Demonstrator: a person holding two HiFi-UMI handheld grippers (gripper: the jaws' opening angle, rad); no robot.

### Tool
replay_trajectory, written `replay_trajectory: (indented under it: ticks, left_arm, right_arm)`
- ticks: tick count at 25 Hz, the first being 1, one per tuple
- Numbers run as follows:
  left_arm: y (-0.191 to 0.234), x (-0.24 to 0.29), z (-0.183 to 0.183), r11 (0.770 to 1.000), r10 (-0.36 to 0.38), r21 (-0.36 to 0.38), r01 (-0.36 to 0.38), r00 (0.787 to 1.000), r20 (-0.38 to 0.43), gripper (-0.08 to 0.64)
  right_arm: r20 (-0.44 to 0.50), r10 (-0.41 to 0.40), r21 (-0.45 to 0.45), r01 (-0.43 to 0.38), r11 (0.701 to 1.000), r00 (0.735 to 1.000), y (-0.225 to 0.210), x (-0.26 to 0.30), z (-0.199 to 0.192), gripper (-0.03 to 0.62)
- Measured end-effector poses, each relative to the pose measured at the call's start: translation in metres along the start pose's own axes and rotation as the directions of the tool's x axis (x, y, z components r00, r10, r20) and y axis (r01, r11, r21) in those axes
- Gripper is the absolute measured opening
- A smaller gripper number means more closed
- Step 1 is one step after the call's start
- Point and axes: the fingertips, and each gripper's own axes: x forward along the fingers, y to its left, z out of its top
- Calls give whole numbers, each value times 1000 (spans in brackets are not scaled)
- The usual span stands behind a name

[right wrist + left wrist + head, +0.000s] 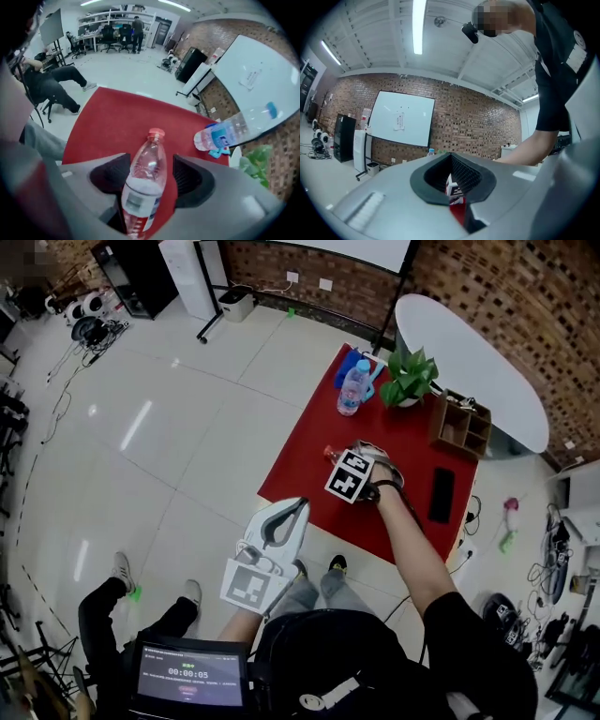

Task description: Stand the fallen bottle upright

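A clear bottle with a red cap [145,173] lies on its side on the red table [300,465]. In the head view only the fallen bottle's cap end [330,454] shows past my right gripper [361,459]. My right gripper [147,171] points steeply down over it, jaws open, one on each side of the bottle's body with small gaps at the pads. My left gripper [302,503] hangs off the table's near left edge, pointing level with nothing in it. In its own view the left gripper [451,157] has its jaw tips together.
A second bottle with a blue label [352,388] stands upright at the table's far end, next to a potted plant [410,379]. A wooden organiser [461,425] and a black phone [442,494] lie at the right. A white oval table [473,362] stands behind.
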Motion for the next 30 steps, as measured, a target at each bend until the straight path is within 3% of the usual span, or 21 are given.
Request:
replay_trajectory:
  ticks: [3, 6, 9, 12, 16, 20, 24, 30]
  left_arm:
    - [8, 2, -1, 999, 31, -11, -31, 1000, -5, 6]
    - [13, 5, 2, 999, 40, -17, -40, 999, -8, 6]
    - [12, 13, 6, 1000, 25, -13, -25, 1000, -7, 6]
    - [4, 27, 8, 1000, 2, 4, -2, 1000, -6, 6]
    - [-14, 44, 10, 999, -39, 22, 39, 999, -5, 6]
    - [-30, 54, 14, 997, -65, 35, 65, 998, -3, 6]
    - [-40, 56, 17, 995, -78, 55, 78, 997, 1, 6]
    - [-46, 50, 23, 995, -77, 70, 76, 997, 7, 6]
  right_arm:
    - [-28, 59, -17, -60, 998, 998, 3, 20, 1, 273]
    - [67, 50, 45, -53, 998, 996, -8, -6, 8, 268]
    - [208, -13, 175, -24, 984, 978, -32, -55, 1, 267]
    - [331, -85, 315, -25, 949, 940, -53, -102, -22, 267]
    - [395, -171, 413, -8, 911, 902, -60, -133, -60, 262]
    - [433, -220, 458, -3, 889, 874, -54, -149, -74, 261]
    - [451, -228, 480, -19, 877, 863, -45, -149, -79, 261]
    - [507, -241, 510, -63, 858, 827, -40, -149, -68, 261]
